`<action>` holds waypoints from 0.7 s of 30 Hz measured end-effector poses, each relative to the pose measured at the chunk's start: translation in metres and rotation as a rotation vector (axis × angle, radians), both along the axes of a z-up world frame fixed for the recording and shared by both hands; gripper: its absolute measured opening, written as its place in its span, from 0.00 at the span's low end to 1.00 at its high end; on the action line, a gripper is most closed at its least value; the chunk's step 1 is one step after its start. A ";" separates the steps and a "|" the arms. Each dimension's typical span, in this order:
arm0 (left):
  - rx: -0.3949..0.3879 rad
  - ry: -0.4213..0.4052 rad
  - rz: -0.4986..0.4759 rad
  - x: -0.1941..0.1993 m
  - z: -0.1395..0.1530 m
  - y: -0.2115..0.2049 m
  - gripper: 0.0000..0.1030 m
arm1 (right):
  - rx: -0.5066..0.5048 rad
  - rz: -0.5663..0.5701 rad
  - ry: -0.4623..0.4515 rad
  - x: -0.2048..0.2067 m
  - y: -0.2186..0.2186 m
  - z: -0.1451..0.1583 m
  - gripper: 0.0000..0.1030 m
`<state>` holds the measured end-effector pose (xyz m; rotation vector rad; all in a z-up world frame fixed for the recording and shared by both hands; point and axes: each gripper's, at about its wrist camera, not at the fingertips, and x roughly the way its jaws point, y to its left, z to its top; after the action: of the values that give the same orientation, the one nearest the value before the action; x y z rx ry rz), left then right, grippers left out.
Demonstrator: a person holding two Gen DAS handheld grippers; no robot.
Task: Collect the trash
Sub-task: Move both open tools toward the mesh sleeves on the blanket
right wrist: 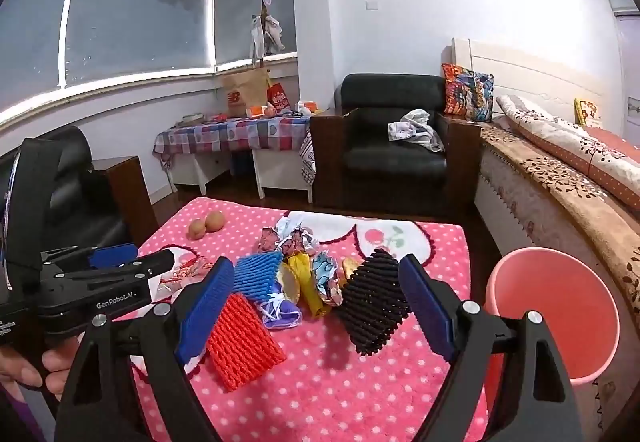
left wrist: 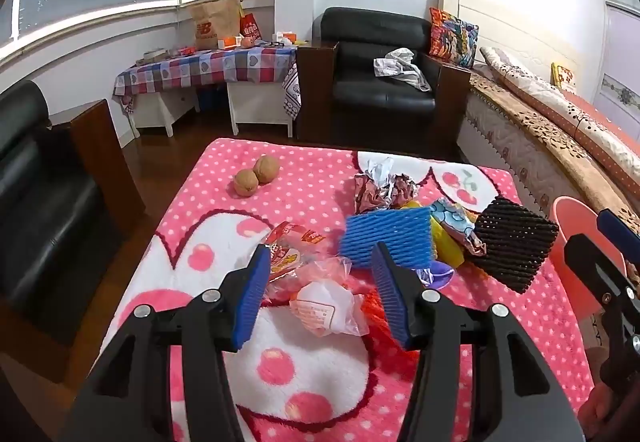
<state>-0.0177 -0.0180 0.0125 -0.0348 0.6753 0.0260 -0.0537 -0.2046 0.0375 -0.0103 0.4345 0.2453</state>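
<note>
Both grippers released, nothing between the pads. Left gripper [left wrist: 318, 294] hangs over a clear plastic bag with a white wrapped lump inside [left wrist: 328, 308]; right gripper [right wrist: 316, 306] faces the heap.

Trash sits mid-blanket, bunched. In the right wrist view:
- black foam mesh fruit sleeve [right wrist: 374, 308], roughly at centre, leaning up on its edge
- red foam mesh sleeve [right wrist: 244, 342] at 7 o'clock of it, lying flat
- blue foam mesh sleeve [right wrist: 258, 276] at 10 o'clock
- crumpled foil wrapper [right wrist: 288, 238] at 11 o'clock, yellow and patterned wrappers just beside
- red-printed clear snack packet [left wrist: 294, 246] at 12 o'clock of the left gripper

Handling (a judgement): all of it light. Foam sleeves are soft and springy, they'll squash rather than slip; pinch across a free edge, the black one's raised top edge looks easiest. Film bags are slick and crinkly, so take a bunched fold, not a flat face. Foil deforms, any grab works.

Pink round plastic bin [right wrist: 556, 310] stands off the blanket edge at 3 o'clock, mouth open, looks empty.

Two walnuts [left wrist: 256, 175] sit apart at 11 o'clock of the heap (probably not trash).

Surface: fluffy pink polka-dot blanket with white hearts [right wrist: 340, 382]; pile may snag thin film. Room: dark wood floor, black armchair [right wrist: 394, 145], checked-cloth table under the window, bed along the right.
</note>
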 end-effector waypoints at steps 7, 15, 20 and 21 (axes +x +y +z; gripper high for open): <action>0.003 -0.014 0.002 -0.004 0.004 -0.001 0.51 | 0.014 -0.020 -0.013 -0.007 -0.008 0.000 0.81; 0.006 -0.019 0.002 -0.006 0.007 -0.002 0.51 | 0.014 -0.021 -0.014 -0.008 -0.008 0.000 0.81; 0.012 -0.024 -0.002 -0.009 0.009 -0.003 0.51 | 0.020 -0.026 -0.014 -0.010 -0.009 -0.001 0.81; 0.013 -0.024 -0.001 -0.010 0.009 -0.003 0.51 | 0.022 -0.029 -0.014 -0.010 -0.009 -0.002 0.81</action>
<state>-0.0272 -0.0214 0.0215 -0.0223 0.6516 0.0285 -0.0641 -0.2139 0.0360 0.0161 0.4176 0.2217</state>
